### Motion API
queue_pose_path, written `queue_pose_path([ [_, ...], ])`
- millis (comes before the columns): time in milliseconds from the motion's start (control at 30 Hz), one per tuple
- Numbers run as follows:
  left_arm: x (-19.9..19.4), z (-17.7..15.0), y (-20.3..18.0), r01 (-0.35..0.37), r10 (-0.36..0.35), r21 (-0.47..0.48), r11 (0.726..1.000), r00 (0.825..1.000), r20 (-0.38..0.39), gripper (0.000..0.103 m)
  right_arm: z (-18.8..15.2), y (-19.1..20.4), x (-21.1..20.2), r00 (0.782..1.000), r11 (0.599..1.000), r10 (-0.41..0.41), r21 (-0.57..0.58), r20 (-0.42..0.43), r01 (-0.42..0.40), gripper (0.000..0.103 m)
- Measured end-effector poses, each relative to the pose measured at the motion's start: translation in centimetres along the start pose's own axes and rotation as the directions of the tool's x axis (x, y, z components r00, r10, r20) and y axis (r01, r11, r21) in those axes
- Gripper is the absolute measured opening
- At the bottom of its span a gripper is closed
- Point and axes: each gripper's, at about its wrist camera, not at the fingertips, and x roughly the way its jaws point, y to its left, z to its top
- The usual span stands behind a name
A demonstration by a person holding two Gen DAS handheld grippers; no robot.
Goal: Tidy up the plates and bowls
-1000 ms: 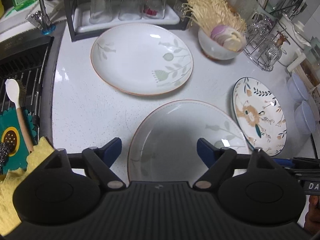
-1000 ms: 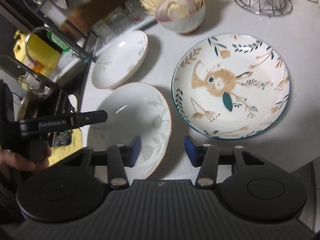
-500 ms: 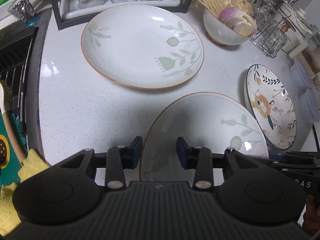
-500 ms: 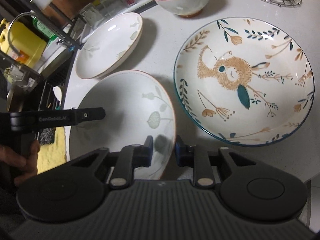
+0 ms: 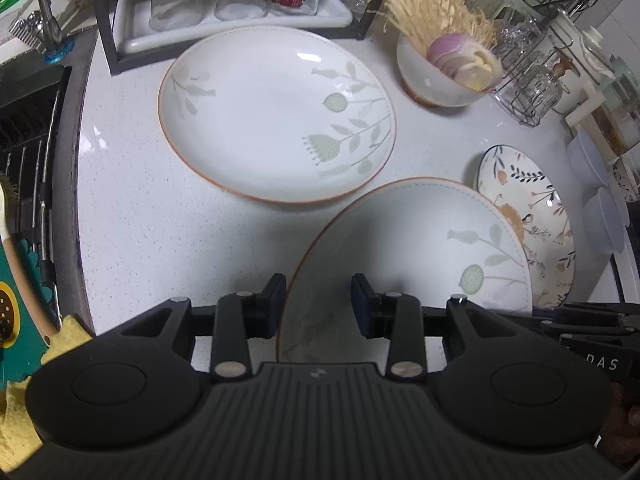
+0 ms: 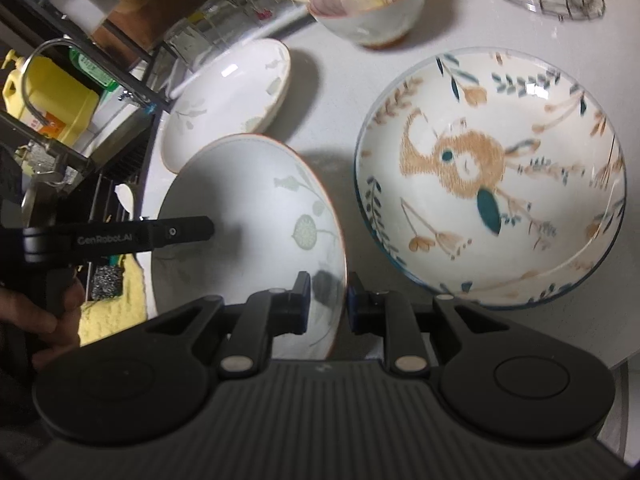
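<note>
White counter (image 5: 132,216) by sink. I'm clamping both grippers, left (image 5: 318,306) and right (image 6: 328,304), on opposite rims of near plate (image 5: 400,248) at front edge, tilting it up, probably for stacking onto matching plate (image 5: 276,112) behind.

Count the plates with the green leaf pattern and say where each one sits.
2. One green-leaf plate lies flat on the counter by the glass rack. The other is tilted up nearer the cameras, its rim between the fingers of both the left gripper and right gripper.
</note>
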Motion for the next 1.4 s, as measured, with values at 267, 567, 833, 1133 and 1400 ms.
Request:
queue_pose_path([
  [267,-1.6,1.8,-3.1,0.004,-0.004,0.011,1.0,0.999,0.042,0.041,1.2,-1.3,-2.5,0.999,1.0,0.004,-0.015,0.044,-0.003,0.022],
  [567,-0.9,3.8,-8.8,0.01,-0.013,0.047,0.999,0.998,0.068,0.041,2.6,-5.6,-5.1,0.996,1.0,-0.003,-0.004,0.092,0.004,0.022],
  [833,1.2,5.8,-13.1,0.018,-0.021,0.049,0.999,0.998,0.062,0.041,4.8,-9.5,-6.6,0.99,0.999,-0.045,-0.014,0.137,0.047,0.022],
  [1133,4.1,6.9,-16.0,-0.008,0.007,0.085,0.996,1.0,0.009,0.041,5.2,-12.7,-6.0,0.987,0.998,-0.069,0.017,0.148,0.067,0.022],
  [1400,6.1,7.3,-17.5,-0.05,0.053,0.087,0.995,0.998,-0.031,0.041,5.6,-14.2,-5.1,0.985,0.996,-0.093,0.018,0.142,0.091,0.022],
])
